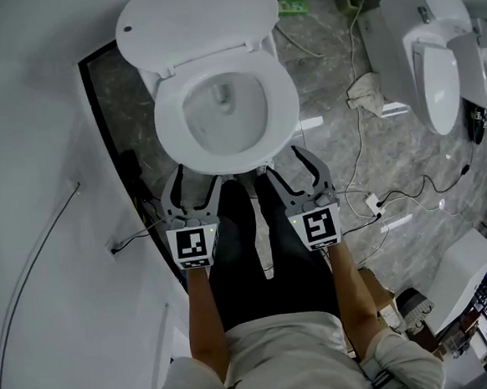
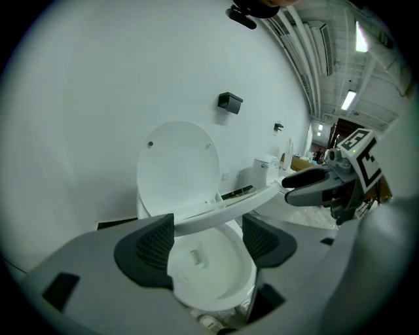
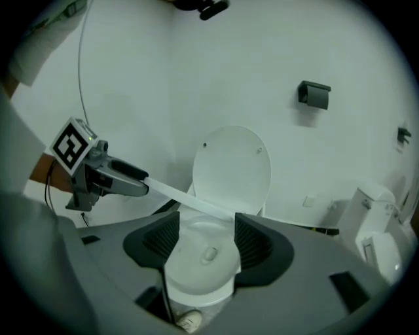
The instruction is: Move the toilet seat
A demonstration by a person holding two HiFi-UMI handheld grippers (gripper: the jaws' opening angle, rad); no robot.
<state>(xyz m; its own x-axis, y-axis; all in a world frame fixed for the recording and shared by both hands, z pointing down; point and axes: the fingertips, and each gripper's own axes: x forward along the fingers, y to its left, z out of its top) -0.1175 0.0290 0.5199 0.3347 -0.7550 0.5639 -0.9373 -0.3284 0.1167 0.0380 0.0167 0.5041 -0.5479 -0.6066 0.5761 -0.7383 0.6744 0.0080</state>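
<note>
You stand facing a white wall (image 1: 28, 122), over a grey marbled floor (image 1: 392, 161). The toilet (image 1: 223, 153) sits between your feet and that wall, and a second toilet (image 1: 435, 74) stands well apart on your right. The lid (image 1: 188, 22) is up, leaning back toward the wall.

The seat (image 1: 282, 102) is hinged at the back and its front is lifted off the bowl. The two gripper views show it as a thin white band tilted above the rim, with the open bowl below it.

You hold both grippers at the front of the seat, side by side and near each other. The left gripper (image 1: 196, 180) points at the front-left of the seat. Its jaws stand wide, and the seat's edge lies across their tips rather than being pinched between the pads. The right gripper (image 1: 283, 165) points at the front-right. Its jaws are also apart, a little narrower, and the same edge crosses their tips. In the head view, the tips of both pairs vanish under the seat's front edge.

A crumpled cloth (image 1: 368, 94) lies on the floor between the two toilets, and thin cables (image 1: 359, 151) trail past it.
</note>
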